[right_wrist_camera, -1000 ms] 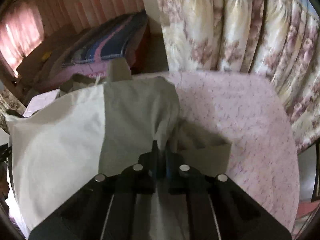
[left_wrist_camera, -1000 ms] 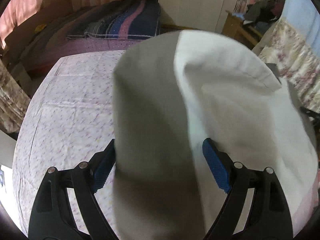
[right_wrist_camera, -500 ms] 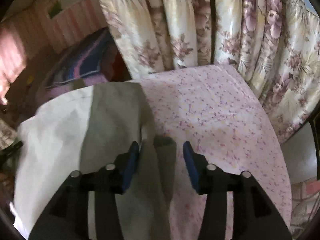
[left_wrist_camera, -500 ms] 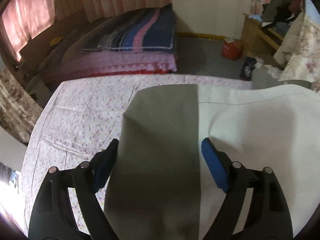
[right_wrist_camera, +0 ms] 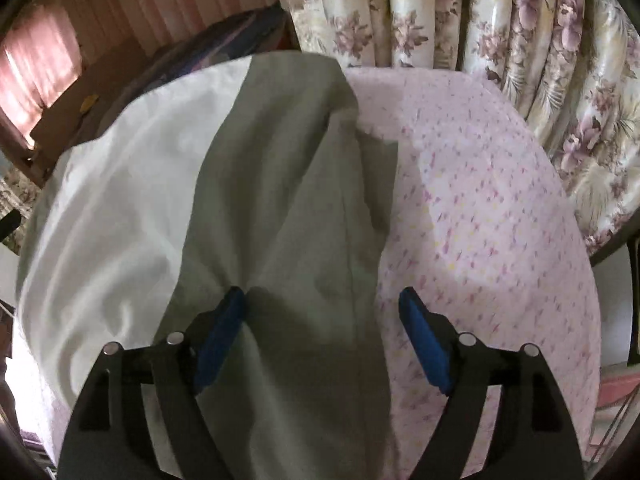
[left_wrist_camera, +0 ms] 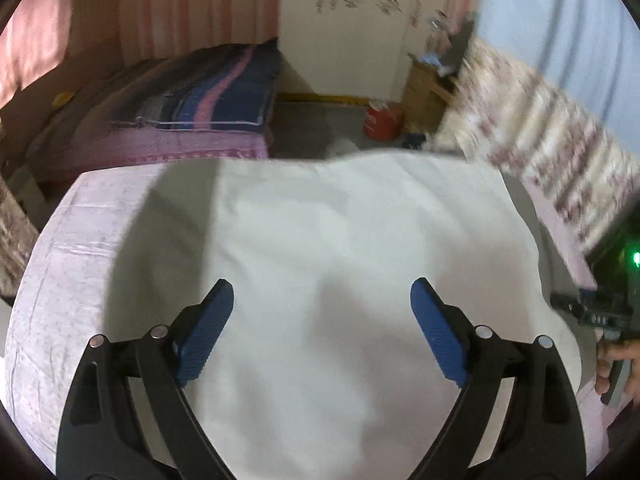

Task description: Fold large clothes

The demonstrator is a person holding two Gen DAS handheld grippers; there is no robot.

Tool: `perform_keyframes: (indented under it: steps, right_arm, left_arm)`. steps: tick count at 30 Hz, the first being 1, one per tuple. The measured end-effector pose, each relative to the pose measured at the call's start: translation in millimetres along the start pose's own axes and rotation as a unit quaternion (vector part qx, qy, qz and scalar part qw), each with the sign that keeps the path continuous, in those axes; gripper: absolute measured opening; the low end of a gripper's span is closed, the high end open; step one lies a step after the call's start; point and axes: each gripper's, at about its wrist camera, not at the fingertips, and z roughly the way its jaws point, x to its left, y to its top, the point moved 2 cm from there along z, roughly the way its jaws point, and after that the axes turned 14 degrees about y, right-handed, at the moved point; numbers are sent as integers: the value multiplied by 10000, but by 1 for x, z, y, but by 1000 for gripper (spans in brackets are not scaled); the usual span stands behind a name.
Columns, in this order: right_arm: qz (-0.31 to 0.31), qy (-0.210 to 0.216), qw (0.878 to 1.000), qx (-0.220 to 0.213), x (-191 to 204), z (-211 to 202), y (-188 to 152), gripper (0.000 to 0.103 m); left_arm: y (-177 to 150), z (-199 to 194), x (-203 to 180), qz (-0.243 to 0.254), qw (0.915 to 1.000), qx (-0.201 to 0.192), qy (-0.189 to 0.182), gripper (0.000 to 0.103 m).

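A large white and grey garment (left_wrist_camera: 340, 240) lies spread on the pink flowered sheet (left_wrist_camera: 72, 280). My left gripper (left_wrist_camera: 322, 320) hovers over its white part, jaws wide apart and still opening, and neither pad presses on the cloth. In the right wrist view the garment's grey panel (right_wrist_camera: 288, 200) runs under my right gripper (right_wrist_camera: 322, 320). Its jaws are opening with the grey cloth between them, unpinched, and a crease ends at the left pad. The right gripper's body (left_wrist_camera: 612, 304) and a hand (left_wrist_camera: 612, 360) show at the left wrist view's right edge.
Bare pink sheet (right_wrist_camera: 480, 220) lies right of the garment, with flowered curtains (right_wrist_camera: 520, 40) close behind it. Across a floor gap stand a second bed with a striped blue blanket (left_wrist_camera: 200, 96), a red container (left_wrist_camera: 382, 122) and a white wardrobe (left_wrist_camera: 340, 28).
My right gripper went from shut on the grey cloth to wide apart, and the cloth dropped onto the sheet. The left wrist view swung from the grey panel to over the flattened white part.
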Motion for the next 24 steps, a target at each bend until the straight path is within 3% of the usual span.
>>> perform_keyframes:
  steps: [5,11,12,13,14,18,24]
  right_arm:
    - [-111,-330,9992,196,10,12,-5,79]
    - [-104,-339,9986,386,12,19,0,79]
    - [-143,-312,9986,402,14,19,0,76]
    - [-262,-229,9986,408,19,19,1,59]
    - [-385,-249,9981,423,25,19,1,54]
    - [-571,-483,9964,390,34,16,1,46]
    - [-676,-572,9957,264,43,-2,7,13]
  left_arm:
    - [-18,15,-37,378,9992,144,35,89]
    - [-25,41,-38,366,9986,354,120,93]
    - [-27,44,-38,367,9984,409,113,94]
    - [-28,49,-38,347,9982,466,108,96]
    - [-29,52,-39,332,9982,488,118,96]
    - [-32,58,-43,333,9980,511,143,98]
    - [-34,63,-44,337,9979,534,154,99]
